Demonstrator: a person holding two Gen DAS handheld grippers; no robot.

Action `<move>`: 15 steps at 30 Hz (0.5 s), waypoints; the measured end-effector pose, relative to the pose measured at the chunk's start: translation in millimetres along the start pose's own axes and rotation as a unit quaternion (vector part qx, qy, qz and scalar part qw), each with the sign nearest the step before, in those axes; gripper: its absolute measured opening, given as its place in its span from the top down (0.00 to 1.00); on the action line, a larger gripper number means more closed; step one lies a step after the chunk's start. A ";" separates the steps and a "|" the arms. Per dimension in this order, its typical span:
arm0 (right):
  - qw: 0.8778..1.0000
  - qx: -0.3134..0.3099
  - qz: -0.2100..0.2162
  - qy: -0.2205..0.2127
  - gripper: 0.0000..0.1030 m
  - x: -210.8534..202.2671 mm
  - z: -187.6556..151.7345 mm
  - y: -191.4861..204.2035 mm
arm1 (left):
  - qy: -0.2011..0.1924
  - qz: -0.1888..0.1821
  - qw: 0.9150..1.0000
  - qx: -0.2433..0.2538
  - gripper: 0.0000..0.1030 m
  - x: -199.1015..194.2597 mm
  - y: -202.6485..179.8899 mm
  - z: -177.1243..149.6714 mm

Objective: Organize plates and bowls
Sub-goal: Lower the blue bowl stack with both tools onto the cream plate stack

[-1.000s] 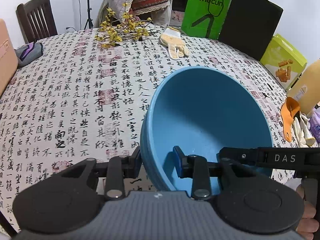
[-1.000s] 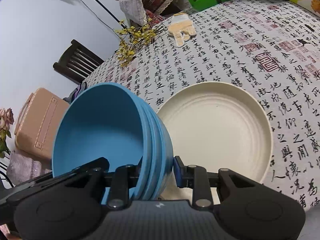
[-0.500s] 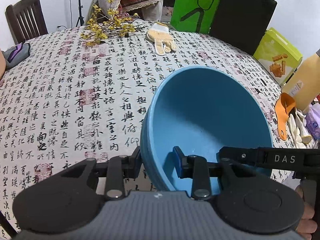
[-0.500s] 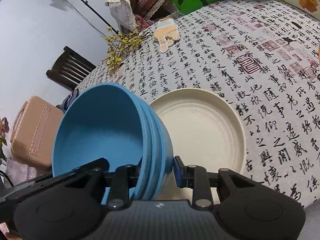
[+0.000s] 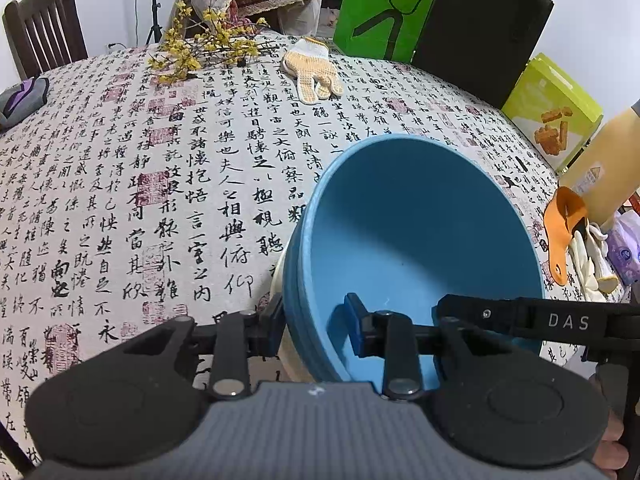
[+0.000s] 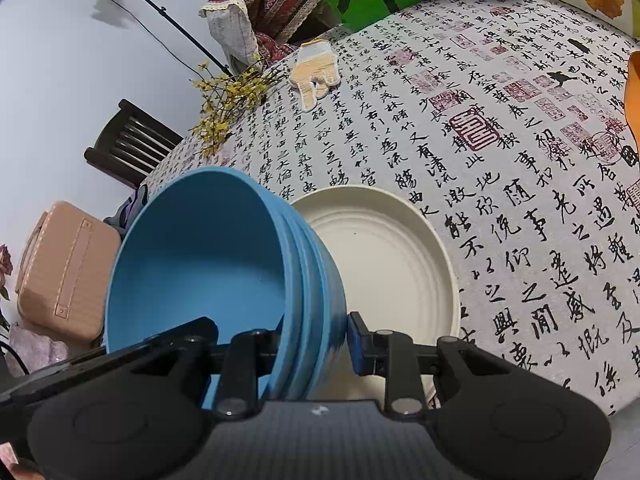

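Note:
A stack of nested blue bowls (image 5: 416, 240) hangs over the table, gripped from two sides. My left gripper (image 5: 316, 324) is shut on the stack's near left rim, one pad inside, one outside. In the right wrist view the same blue bowls (image 6: 208, 264) are clamped at their right rim by my right gripper (image 6: 312, 340). A cream plate (image 6: 384, 264) lies on the tablecloth just under and to the right of the bowls; a sliver of the cream plate (image 5: 280, 280) shows left of the stack in the left wrist view.
The round table carries a calligraphy cloth (image 5: 160, 200). At the far side lie a work glove (image 5: 312, 68) and yellow flower twigs (image 5: 204, 48). A green bag (image 5: 384, 8), a snack box (image 5: 552, 116) and an orange scoop (image 5: 564, 224) crowd the right. A chair (image 5: 44, 36) stands at the back left.
Both grippers have carried the bowl stack across the table and slightly down; the cream plate now lies closer beneath the bowls. Both grips are unchanged.

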State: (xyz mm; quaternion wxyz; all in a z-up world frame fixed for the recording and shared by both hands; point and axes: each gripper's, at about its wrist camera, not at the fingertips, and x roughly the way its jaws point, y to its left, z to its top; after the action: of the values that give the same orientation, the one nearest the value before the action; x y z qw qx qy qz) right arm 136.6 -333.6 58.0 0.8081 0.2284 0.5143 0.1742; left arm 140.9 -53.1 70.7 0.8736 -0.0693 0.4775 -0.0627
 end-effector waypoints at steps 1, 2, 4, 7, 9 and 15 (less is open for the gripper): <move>1.000 0.000 -0.001 0.000 0.74 0.3 0.7 -2.2 | 0.001 -0.001 1.000 0.000 0.70 1.3 -0.3 -0.2; 1.000 0.000 -0.001 -0.001 0.74 0.2 1.4 -3.8 | 0.002 -0.002 1.000 -0.001 0.70 2.3 -0.9 -0.1; 1.000 -0.001 -0.003 -0.001 0.74 0.0 2.7 -6.5 | 0.003 -0.004 1.000 -0.003 0.70 4.2 -2.1 0.3; 1.000 -0.001 -0.005 -0.002 0.74 0.1 4.5 -10.1 | 0.004 -0.007 1.000 -0.007 0.70 7.2 -3.9 0.1; 1.000 -0.001 -0.006 -0.002 0.74 0.5 5.7 -12.3 | 0.006 -0.009 1.000 -0.010 0.70 9.9 -4.6 0.0; 1.000 0.004 -0.011 0.001 0.74 4.9 9.5 -19.8 | 0.011 -0.012 1.000 -0.012 0.70 19.8 -8.3 0.4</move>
State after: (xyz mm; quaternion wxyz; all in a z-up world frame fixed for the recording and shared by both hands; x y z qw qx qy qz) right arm 148.2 -349.4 46.9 0.8086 0.2261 0.5181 0.1633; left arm 151.5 -64.7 56.1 0.8664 -0.0854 0.4873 -0.0683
